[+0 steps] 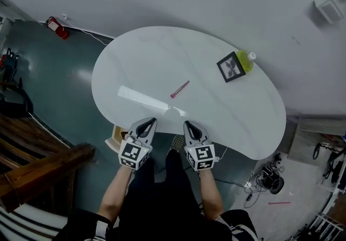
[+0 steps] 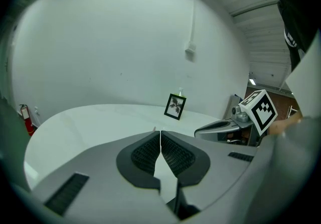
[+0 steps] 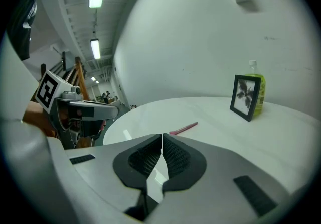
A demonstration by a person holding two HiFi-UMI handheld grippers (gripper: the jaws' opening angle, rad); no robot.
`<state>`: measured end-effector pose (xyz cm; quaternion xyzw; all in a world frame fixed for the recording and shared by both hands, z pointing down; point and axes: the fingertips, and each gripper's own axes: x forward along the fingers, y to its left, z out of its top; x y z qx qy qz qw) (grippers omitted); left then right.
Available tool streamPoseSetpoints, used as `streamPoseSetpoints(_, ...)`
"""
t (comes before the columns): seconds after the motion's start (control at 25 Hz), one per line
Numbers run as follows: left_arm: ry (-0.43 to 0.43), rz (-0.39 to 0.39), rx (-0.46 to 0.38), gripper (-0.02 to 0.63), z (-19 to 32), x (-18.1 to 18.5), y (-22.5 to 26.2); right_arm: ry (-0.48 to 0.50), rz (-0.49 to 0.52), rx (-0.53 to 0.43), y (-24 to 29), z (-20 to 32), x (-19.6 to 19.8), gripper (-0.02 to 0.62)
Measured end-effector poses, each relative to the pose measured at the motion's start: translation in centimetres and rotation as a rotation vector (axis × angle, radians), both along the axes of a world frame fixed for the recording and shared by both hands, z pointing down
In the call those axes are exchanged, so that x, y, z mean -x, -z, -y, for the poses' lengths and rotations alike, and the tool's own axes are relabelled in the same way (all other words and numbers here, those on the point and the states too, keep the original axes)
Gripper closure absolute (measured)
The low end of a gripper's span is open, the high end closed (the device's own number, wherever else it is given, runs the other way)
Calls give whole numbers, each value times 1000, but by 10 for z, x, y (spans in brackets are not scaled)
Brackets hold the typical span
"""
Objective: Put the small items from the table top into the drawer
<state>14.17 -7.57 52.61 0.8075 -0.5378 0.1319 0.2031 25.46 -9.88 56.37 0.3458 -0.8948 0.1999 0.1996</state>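
Observation:
A pink pen [image 1: 179, 89] [image 3: 183, 127] lies near the middle of the white kidney-shaped table [image 1: 135, 61]. My left gripper [image 1: 150, 122] [image 2: 160, 132] is shut and empty at the table's near edge, left of a small round notch in the rim [image 1: 172, 111]. On the notch's other side my right gripper [image 1: 186, 124] [image 3: 162, 136] is likewise shut with nothing in it. Both point toward the pen from a short way off. No drawer shows in any view.
A black picture frame [image 1: 231, 66] [image 2: 175, 106] [image 3: 245, 97] stands at the table's far right, with a yellow-green bottle [image 1: 247, 60] [image 3: 257, 87] just behind it. A red fire extinguisher [image 1: 57, 27] stands on the floor at far left. Wooden furniture [image 1: 38, 164] is at lower left, cables [image 1: 267, 178] at lower right.

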Motion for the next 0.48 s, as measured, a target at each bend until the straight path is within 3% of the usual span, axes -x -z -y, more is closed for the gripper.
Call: streamPoseSetpoints(0.48, 8, -1, 45, 583, 19, -6, -36, 31, -21, 63, -48, 32, 0, 561)
